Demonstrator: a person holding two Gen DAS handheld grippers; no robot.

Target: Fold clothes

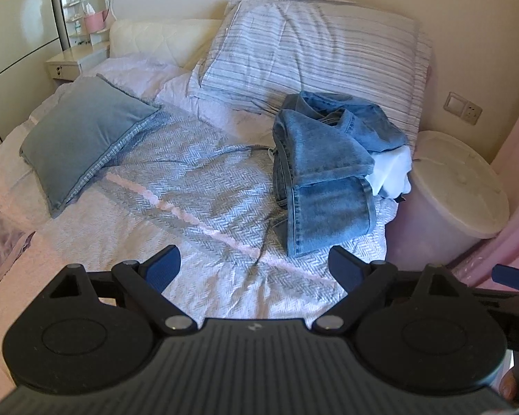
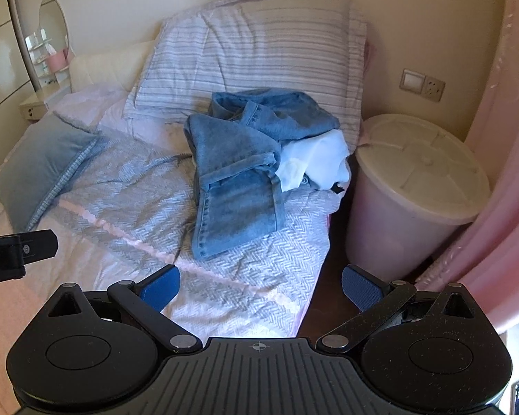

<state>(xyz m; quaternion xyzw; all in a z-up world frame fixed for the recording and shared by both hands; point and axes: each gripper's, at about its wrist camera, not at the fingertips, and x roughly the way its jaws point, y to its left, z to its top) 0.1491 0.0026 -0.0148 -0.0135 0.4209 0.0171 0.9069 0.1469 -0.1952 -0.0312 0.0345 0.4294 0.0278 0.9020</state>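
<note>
Crumpled blue jeans (image 1: pixel 325 169) (image 2: pixel 238 173) lie in a heap on the right side of the bed, one leg stretched toward me. A white garment (image 1: pixel 392 169) (image 2: pixel 315 162) is tucked under their right edge. My left gripper (image 1: pixel 256 266) hovers open above the blanket, short of the jeans' hem, with nothing between its blue pads. My right gripper (image 2: pixel 259 288) is open too, over the bed's right edge, below the jeans. The left gripper's side also pokes in at the left edge of the right wrist view.
A herringbone blanket (image 1: pixel 190 180) covers the bed. A grey-blue cushion (image 1: pixel 83 135) lies at the left, a striped folded duvet (image 1: pixel 311 55) at the back. A lidded pale bin (image 2: pixel 418 186) stands right of the bed, beside a pink curtain (image 2: pixel 501 173). A nightstand (image 1: pixel 76 58) sits at far left.
</note>
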